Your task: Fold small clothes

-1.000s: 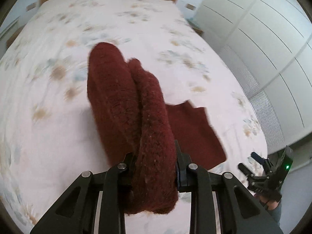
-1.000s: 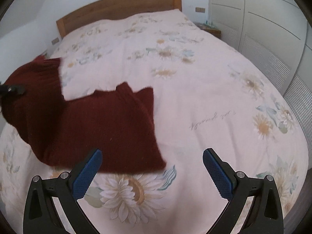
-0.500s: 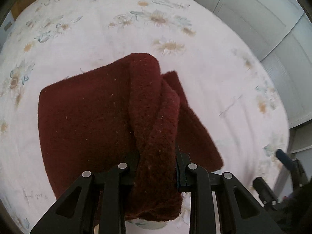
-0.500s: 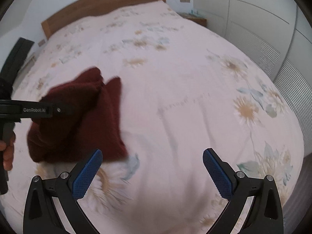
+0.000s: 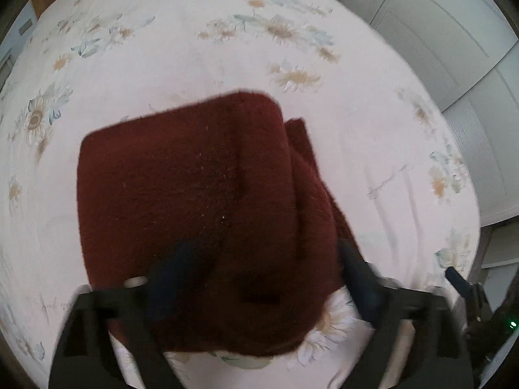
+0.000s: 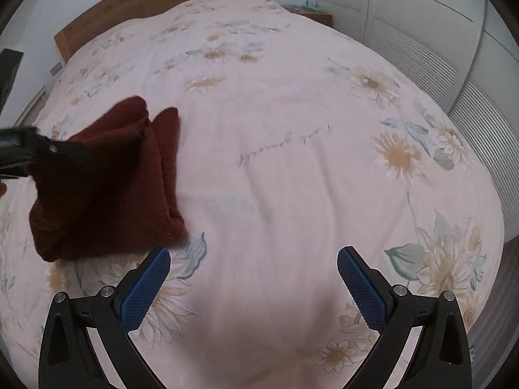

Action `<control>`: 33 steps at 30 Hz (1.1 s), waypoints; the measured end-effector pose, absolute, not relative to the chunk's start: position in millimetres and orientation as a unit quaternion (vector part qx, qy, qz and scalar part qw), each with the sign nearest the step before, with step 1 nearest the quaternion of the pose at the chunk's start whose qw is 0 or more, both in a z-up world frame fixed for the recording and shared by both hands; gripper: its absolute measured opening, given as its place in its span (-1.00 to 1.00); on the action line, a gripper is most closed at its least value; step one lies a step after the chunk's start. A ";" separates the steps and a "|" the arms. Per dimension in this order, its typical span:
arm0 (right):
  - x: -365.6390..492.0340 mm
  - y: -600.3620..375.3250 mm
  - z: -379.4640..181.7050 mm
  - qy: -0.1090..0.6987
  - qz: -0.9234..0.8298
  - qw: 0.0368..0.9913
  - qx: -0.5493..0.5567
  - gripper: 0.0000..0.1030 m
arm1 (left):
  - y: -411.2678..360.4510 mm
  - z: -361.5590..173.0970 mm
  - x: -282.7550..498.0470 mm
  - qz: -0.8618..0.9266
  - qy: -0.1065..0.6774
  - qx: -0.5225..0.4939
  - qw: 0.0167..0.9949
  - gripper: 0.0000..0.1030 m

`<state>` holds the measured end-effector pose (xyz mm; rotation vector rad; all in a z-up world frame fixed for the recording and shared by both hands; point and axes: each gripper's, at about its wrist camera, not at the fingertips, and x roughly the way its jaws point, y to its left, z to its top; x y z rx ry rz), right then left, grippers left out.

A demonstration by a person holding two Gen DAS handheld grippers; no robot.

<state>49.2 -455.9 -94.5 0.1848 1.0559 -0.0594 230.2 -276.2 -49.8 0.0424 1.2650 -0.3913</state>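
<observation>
A dark red knitted garment (image 5: 201,201) lies folded on the bed, its layers stacked, with a second fold edge along its right side. My left gripper (image 5: 259,278) is open just above its near end, fingers spread on both sides and blurred. In the right wrist view the garment (image 6: 107,188) lies at the left, with the left gripper (image 6: 42,152) over it. My right gripper (image 6: 253,278) is open and empty above the bare quilt, to the right of the garment.
The bed has a pale pink quilt (image 6: 292,129) with daisy prints and a wooden headboard (image 6: 155,0) at the far end. White wardrobe doors (image 6: 421,32) run along the right side. The quilt's right edge (image 5: 476,227) drops off near the wardrobe.
My left gripper carried the gathered garment across, laid it down folded and opened its fingers. The right gripper stayed open and shifted slightly.
</observation>
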 end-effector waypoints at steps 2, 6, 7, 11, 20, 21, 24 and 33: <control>51.3 -451.9 -87.3 0.501 -0.019 0.861 0.086 0.99 | -268.7 -34.7 228.8 -0.189 0.578 0.016 0.793 0.88; 62.6 -437.5 -65.4 0.490 0.001 0.869 0.066 0.99 | -244.9 -10.2 227.8 -0.190 0.568 -0.007 0.801 0.98; 66.5 -433.2 -58.8 0.487 0.007 0.871 0.061 0.99 | -236.3 -5.4 228.4 -0.185 0.565 -0.011 0.804 0.98; 91.7 -410.7 -25.4 0.483 0.038 0.873 0.054 0.99 | -203.7 4.2 227.5 -0.162 0.556 -0.010 0.815 0.98; 177.5 -333.4 -0.5 0.523 0.105 0.846 0.013 0.78 | -132.8 -24.4 199.1 -0.109 0.558 0.010 0.822 0.98; 186.3 -325.9 -5.6 0.535 0.109 0.838 0.014 0.77 | -126.7 -28.8 194.8 -0.105 0.559 0.008 0.822 0.98; 205.1 -307.3 -27.9 0.574 0.116 0.811 0.016 0.46 | -112.0 -36.5 187.3 -0.094 0.559 -0.008 0.824 0.98; 212.4 -292.8 -82.0 0.650 0.115 0.751 0.031 0.29 | -102.5 -53.8 181.2 -0.112 0.576 -0.019 0.810 0.98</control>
